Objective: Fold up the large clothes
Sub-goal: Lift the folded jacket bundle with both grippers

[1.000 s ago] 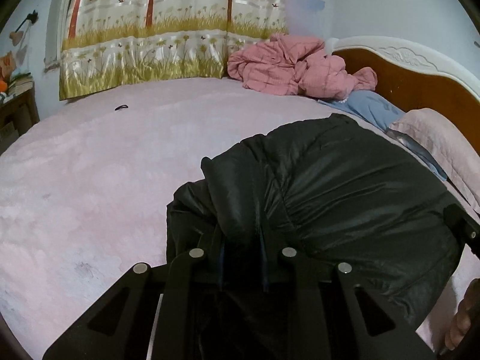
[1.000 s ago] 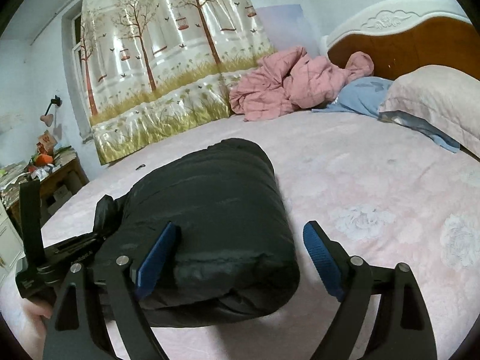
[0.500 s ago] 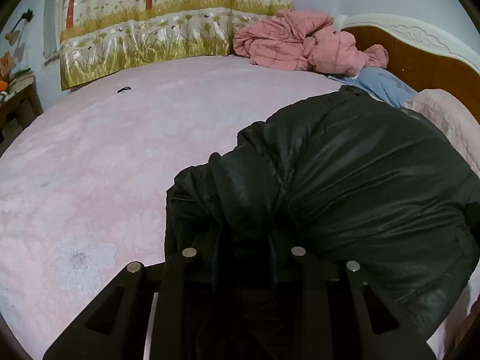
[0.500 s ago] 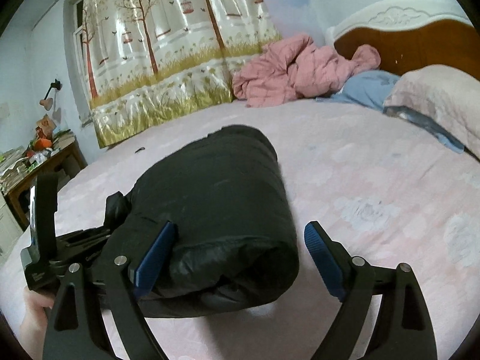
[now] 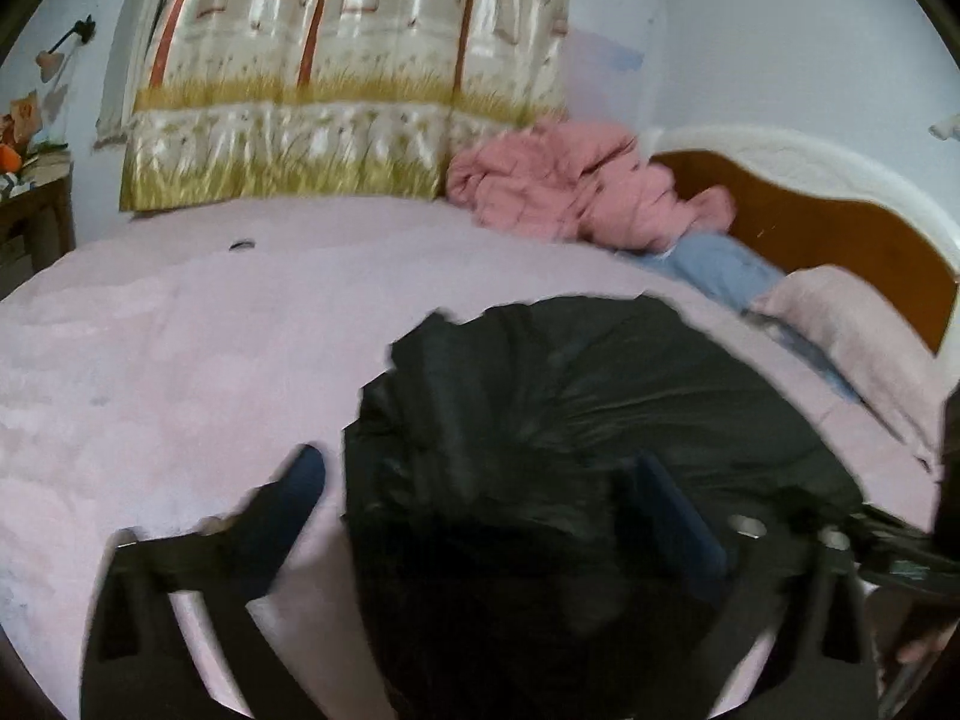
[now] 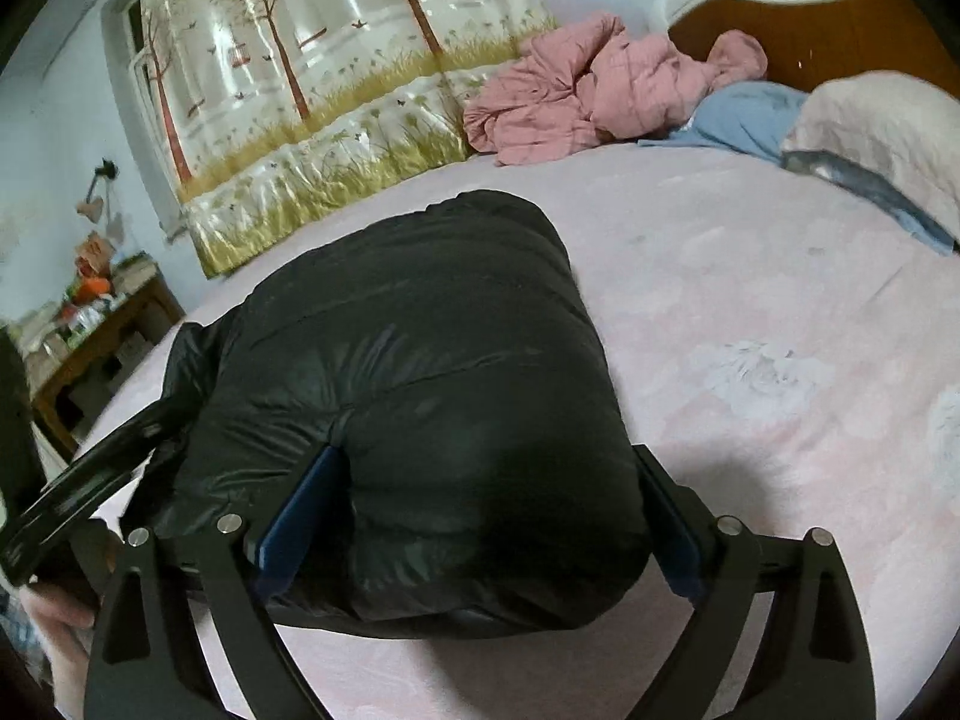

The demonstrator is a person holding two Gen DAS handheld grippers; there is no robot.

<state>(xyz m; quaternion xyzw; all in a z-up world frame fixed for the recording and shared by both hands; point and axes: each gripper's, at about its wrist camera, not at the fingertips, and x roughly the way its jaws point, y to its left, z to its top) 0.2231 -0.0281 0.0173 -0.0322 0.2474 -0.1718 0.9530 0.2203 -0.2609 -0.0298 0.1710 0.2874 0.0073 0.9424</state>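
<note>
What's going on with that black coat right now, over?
Left gripper opening, coat end between its fingers. Right gripper opening, straddling the folded black coat on the bed. Nothing blocking.

A wide bed point(image 6: 750, 312) is covered by a pale pink flowered sheet. A folded black puffer jacket point(image 6: 420, 390) lies on it near the front. A crumpled pink quilt point(image 6: 588, 96), a blue cloth point(image 6: 750, 114) and a pale pillow point(image 6: 882, 126) are piled by the wooden headboard point(image 5: 840, 240). A small dark item point(image 5: 242, 245) lies near the far edge.
</note>
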